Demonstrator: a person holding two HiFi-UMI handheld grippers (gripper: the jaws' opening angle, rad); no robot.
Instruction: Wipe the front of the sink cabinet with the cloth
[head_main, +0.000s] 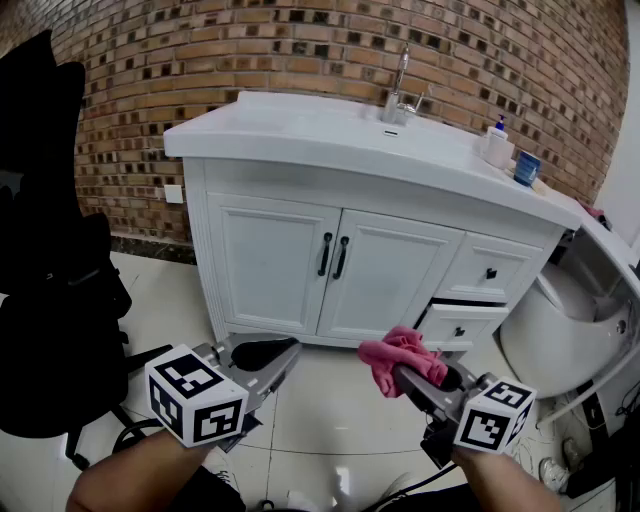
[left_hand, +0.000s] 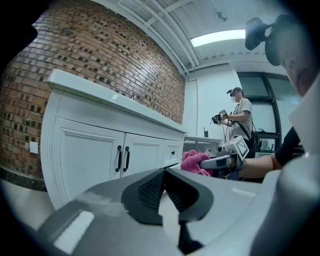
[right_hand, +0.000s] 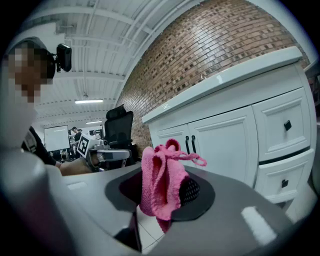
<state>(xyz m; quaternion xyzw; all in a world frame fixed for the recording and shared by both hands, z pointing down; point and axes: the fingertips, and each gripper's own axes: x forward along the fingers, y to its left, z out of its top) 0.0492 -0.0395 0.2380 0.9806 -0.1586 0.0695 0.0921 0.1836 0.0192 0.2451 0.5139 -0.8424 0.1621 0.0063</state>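
Wiping looks not yet begun: the right claw (head_main: 410, 376) pinches the pink cloth (head_main: 393, 355) in the air, short of the white sink cabinet (head_main: 270, 265) front, while the left claw (head_main: 275, 355) is closed on nothing.

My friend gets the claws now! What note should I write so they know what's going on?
Left claw: shut, empty, held low in front of the white sink cabinet with black handles.
Right claw: shut on the bunched pink knitted cloth, clear of the cabinet, above the tiled floor.
Done: cloth is in the claw.
Left: press the cloth to the cabinet front and wipe its doors and drawers.
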